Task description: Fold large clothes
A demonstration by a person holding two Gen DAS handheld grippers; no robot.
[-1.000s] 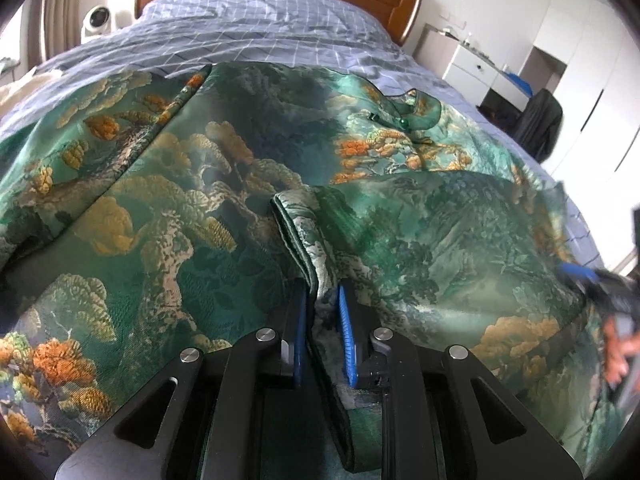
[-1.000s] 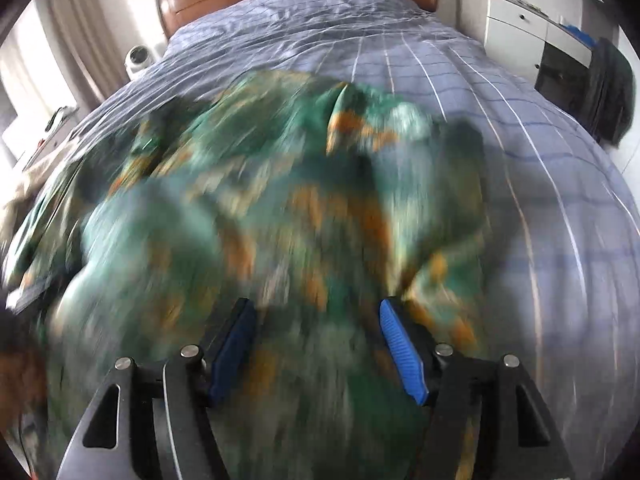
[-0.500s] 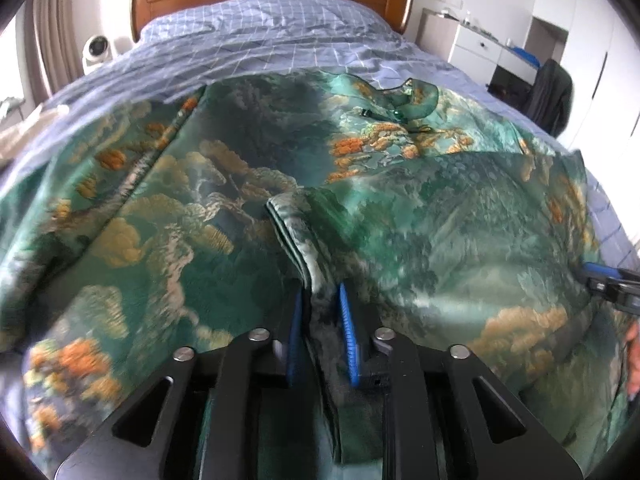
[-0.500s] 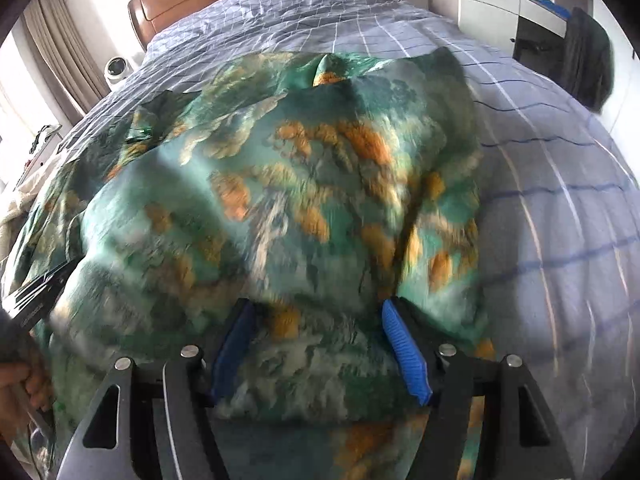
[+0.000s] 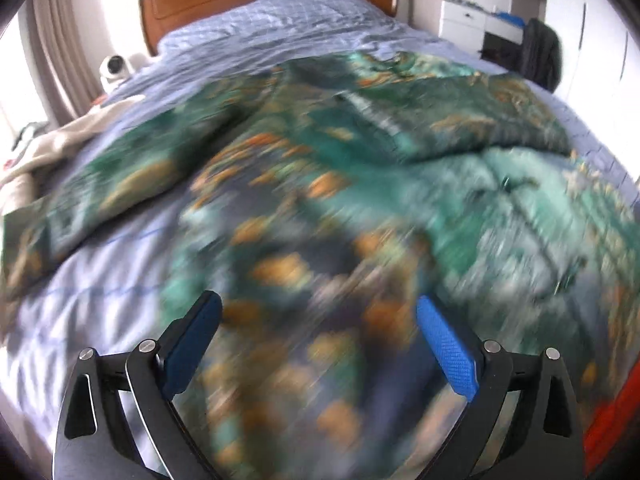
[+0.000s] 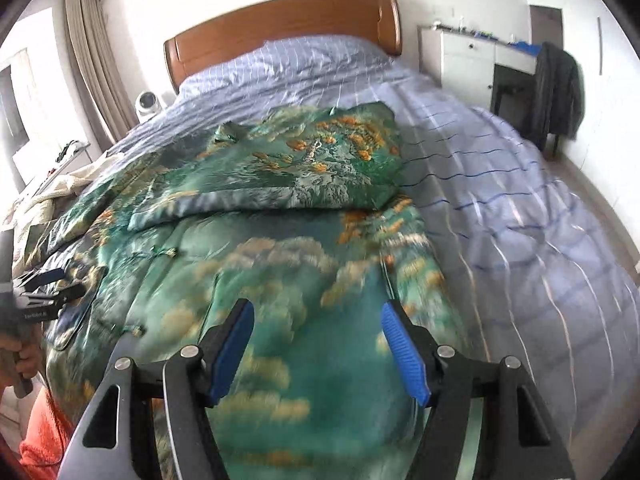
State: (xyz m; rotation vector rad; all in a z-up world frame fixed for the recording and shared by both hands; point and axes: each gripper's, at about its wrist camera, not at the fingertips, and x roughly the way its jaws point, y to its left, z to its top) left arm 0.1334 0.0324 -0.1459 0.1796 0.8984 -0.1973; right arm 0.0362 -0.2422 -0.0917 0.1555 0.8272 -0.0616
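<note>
A large green garment with orange and cream landscape print (image 6: 280, 208) lies spread on the bed, one sleeve folded across its upper chest (image 6: 288, 184). In the left wrist view the garment (image 5: 340, 200) is motion-blurred. My left gripper (image 5: 318, 336) is open and empty above the cloth's lower left part; it also shows at the left edge of the right wrist view (image 6: 48, 284). My right gripper (image 6: 318, 344) is open and empty above the garment's lower part.
The bed has a blue checked cover (image 6: 500, 184) and a wooden headboard (image 6: 280, 28). A cream cloth (image 5: 52, 148) lies at the left edge. A white dresser (image 6: 468, 56) and a dark chair (image 6: 556, 92) stand at the right. A small white device (image 6: 148, 106) sits by the headboard.
My left gripper let go of the folded sleeve edge, opened wide and pulled back to the lower left. My right gripper drew back and up from the cloth, staying open.
</note>
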